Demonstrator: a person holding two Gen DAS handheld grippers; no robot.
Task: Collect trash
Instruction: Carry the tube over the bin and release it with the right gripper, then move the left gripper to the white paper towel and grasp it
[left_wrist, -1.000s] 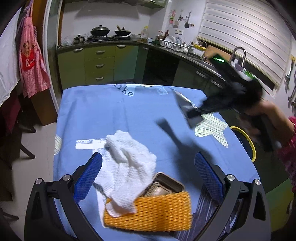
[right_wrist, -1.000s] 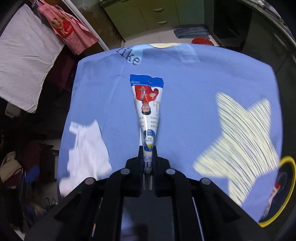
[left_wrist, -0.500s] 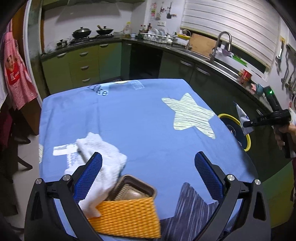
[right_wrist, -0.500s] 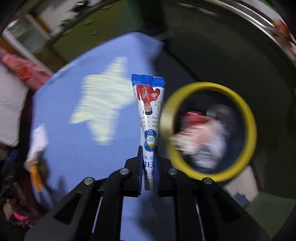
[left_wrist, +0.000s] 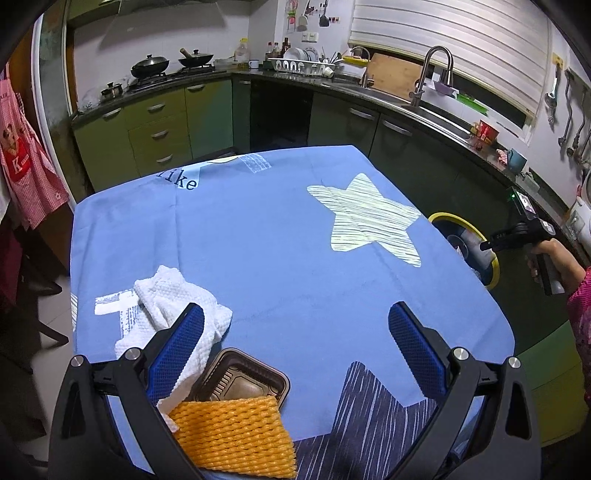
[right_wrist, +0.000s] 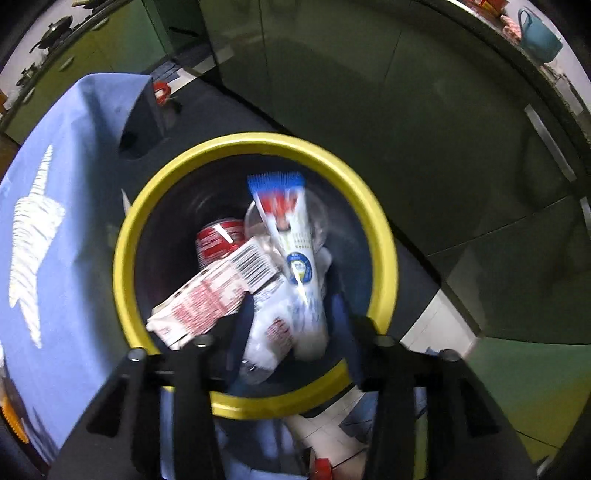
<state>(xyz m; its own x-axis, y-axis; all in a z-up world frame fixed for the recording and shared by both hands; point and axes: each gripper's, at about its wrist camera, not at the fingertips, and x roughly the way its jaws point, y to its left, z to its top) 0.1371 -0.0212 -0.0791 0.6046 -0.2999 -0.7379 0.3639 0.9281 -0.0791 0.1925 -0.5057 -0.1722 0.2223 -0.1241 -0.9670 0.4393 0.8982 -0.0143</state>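
- Step: drop-off. Right gripper (right_wrist: 291, 332) held over yellow-rimmed bin (right_wrist: 125, 236); jaws have just been opening, cone wrapper (right_wrist: 291, 240) loose between them, blurred, apparently falling onto the cartons already in the bin.
- Left gripper (left_wrist: 295, 347) wide open, holding nothing, poised over the near table edge.
- Remaining trash, near left: white paper towel (left_wrist: 173, 295), brown tray (left_wrist: 240, 384), orange foam net (left_wrist: 232, 435).
- Next, judged: close on one of these, carry it right to the bin.
- Surface: blue star-print tablecloth (left_wrist: 277, 258). Room: kitchen, green cabinets (left_wrist: 159, 122), sink at far right.

Wrist views; shared yellow-rimmed bin (right_wrist: 255, 147), blurred.
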